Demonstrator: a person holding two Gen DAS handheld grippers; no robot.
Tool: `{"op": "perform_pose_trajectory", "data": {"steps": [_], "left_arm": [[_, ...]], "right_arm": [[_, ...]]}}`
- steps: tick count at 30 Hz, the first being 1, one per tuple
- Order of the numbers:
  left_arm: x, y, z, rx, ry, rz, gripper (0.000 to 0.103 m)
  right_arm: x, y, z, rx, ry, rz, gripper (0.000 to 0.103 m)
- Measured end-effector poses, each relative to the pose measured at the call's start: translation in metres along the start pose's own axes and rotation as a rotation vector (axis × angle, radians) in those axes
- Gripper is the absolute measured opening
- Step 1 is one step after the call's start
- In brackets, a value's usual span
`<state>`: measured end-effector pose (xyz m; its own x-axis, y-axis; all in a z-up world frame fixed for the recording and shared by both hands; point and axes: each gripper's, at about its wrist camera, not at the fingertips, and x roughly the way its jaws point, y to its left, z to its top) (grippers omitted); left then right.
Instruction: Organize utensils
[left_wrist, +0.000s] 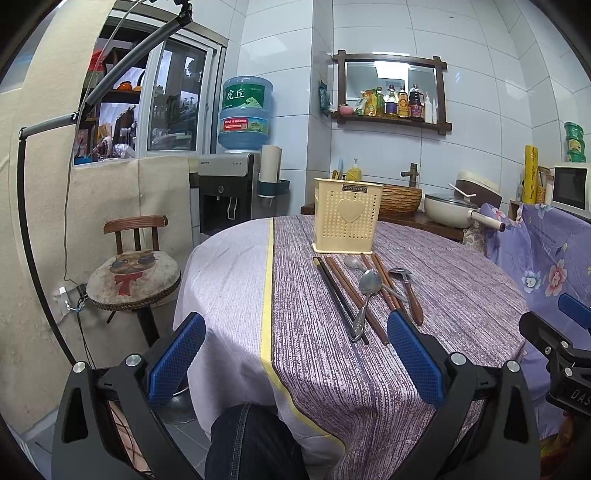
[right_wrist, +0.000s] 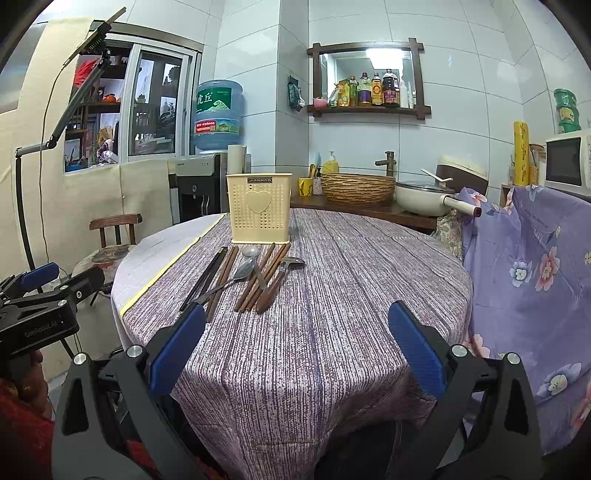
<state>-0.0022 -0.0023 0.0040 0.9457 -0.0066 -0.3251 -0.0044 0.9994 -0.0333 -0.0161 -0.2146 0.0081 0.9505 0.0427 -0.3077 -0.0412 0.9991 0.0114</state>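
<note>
Both tools are hovering short of the round surface's (right_wrist: 332, 295) near edge, empty. The left tool (left_wrist: 295, 362) is standing wide, its blue ribbed pads spread far apart, and the right tool (right_wrist: 295, 354) is spread just as wide with nothing between its pads.

On the purple striped cloth, toward 12 o'clock from the right tool, the cream perforated plastic utensil holder with a heart on its front (right_wrist: 259, 208) is standing upright. Just in front of it the utensils are lying in a loose fan: a pair of black chopsticks (right_wrist: 203, 280) at 11 o'clock, several brown wooden chopsticks (right_wrist: 264, 277), a long steel spoon (right_wrist: 236, 277) resting across the sticks, a smaller steel spoon (right_wrist: 251, 253) close to the holder's base, and a wooden-handled steel spoon (right_wrist: 277, 282) at the fan's right side.

All of these are looking light and rigid. The steel spoons are probably slick and lying low against the cloth, so pinching a handle near its middle, pads across the narrow width, seems safest. The chopsticks are thin and likely to roll; taking a pair together near the middle should be keeping them parallel. Since pieces are overlapping, lifting the long steel spoon on top first is likely avoiding a scatter. The holder seems light enough to tip if bumped.
</note>
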Motion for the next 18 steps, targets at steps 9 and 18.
{"op": "perform_pose_trajectory", "data": {"steps": [9,18], "left_arm": [[-0.0012,-0.0047,0.0034,0.002,-0.002,-0.003,0.098],[-0.0017,-0.0049,0.0025,0.002,-0.003,-0.003,0.098]], "right_arm": [[-0.0011,0.0003,0.0006,0.002,0.0,0.0,0.098],[-0.0011,0.0,0.0005,0.003,0.001,0.0,0.098]]}}
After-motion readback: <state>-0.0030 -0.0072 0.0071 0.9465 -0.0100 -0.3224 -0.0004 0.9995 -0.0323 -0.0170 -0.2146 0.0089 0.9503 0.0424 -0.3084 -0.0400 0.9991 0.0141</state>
